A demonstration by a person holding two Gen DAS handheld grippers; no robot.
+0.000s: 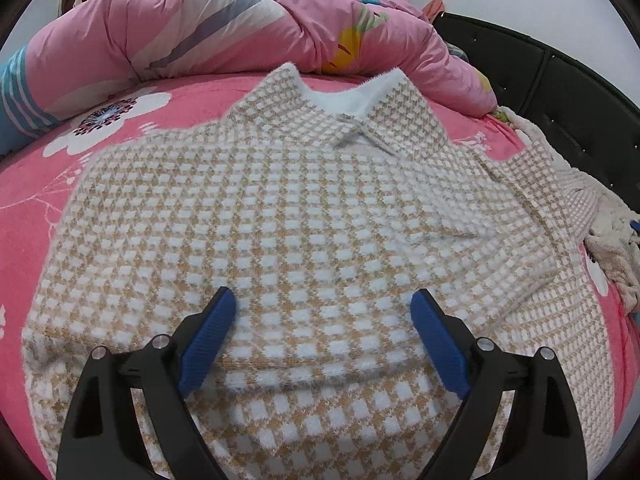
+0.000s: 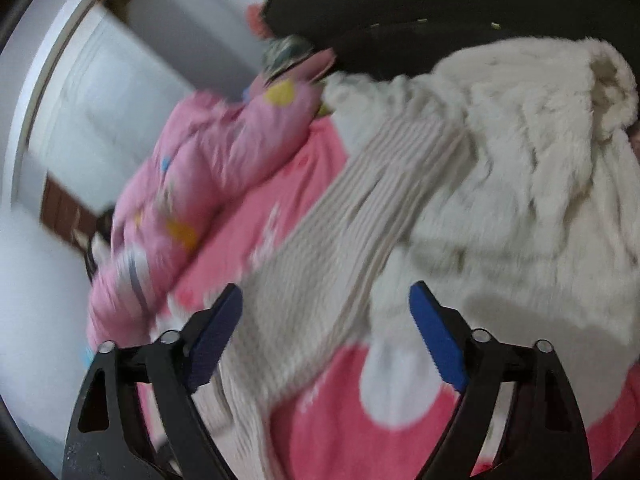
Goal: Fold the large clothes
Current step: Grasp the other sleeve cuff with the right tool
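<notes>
Checked sweater (image 1: 280, 216) flat on bed (image 1: 52, 208) — uncontained.

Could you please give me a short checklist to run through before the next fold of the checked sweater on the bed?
1. Beige-and-white checked knit sweater lies spread on the pink floral bedsheet, collar away from the camera: ok.
2. Left gripper open over the sweater's lower body, nothing between its pads: ok.
3. Right gripper open and empty, over the sweater's ribbed-looking edge: ok.
4. Right wrist view sharp enough to pick a grasp point: not ok, blurred.
5. Fluffy cream garment clear of the sweater: not ok, they touch.
6. Sweater's right sleeve lies flat: cannot tell.
</notes>
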